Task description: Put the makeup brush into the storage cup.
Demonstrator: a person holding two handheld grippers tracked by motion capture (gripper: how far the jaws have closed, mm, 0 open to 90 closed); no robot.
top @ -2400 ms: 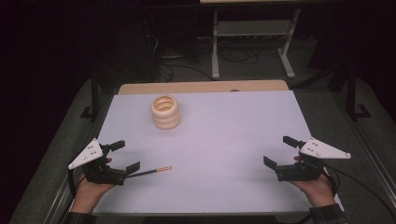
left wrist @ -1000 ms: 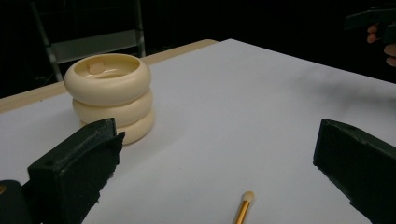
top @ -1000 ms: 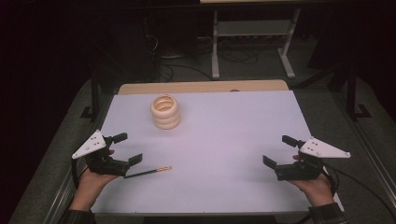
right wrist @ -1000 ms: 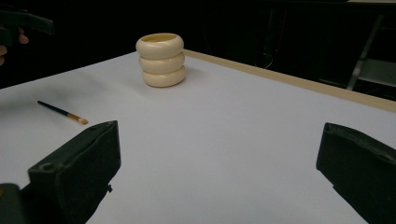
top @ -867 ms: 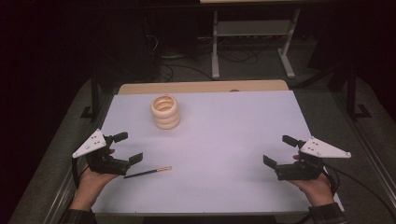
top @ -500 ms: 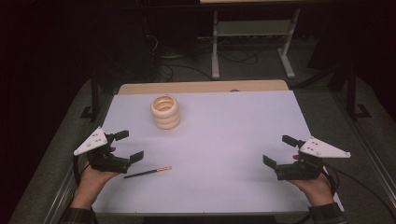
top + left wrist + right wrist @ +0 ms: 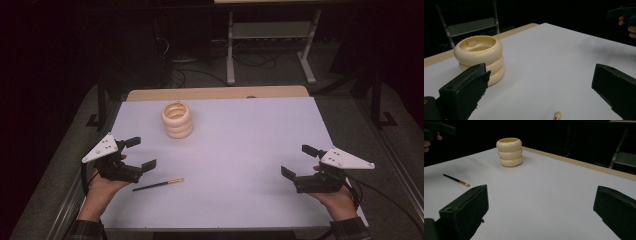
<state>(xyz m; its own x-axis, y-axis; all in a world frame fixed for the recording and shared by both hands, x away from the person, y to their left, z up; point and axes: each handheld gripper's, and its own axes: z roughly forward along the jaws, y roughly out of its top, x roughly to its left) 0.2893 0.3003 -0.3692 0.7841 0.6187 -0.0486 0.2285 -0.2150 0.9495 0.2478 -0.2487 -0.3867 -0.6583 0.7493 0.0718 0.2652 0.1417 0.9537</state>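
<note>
Left gripper (image 7: 140, 153): lower left of the high view, jaws spread wide with nothing between them, raised a little above the table; a hand (image 7: 100, 187) holds it from below.
Brush (image 7: 158, 185): a thin dark-handled brush with a pale tip, lying flat on the white table just right of and below the left gripper, apart from its jaws; in the left gripper view only its tip (image 7: 557, 115) shows, at the bottom edge between the jaws.
Right gripper (image 7: 300, 161): lower right of the high view, jaws likewise wide apart and empty, well away from the brush.
Ringed holder (image 7: 177, 119): cream, three stacked rounded rings, open at the top, upright in the upper left part of the table, beyond the left gripper.
In the way: bare white table surface (image 7: 240, 150) lies between brush and holder.
Table edge: a wooden strip (image 7: 215, 93) runs along the far side.
Background: a metal stand (image 7: 270, 35) on the dark floor at upper centre.
</note>
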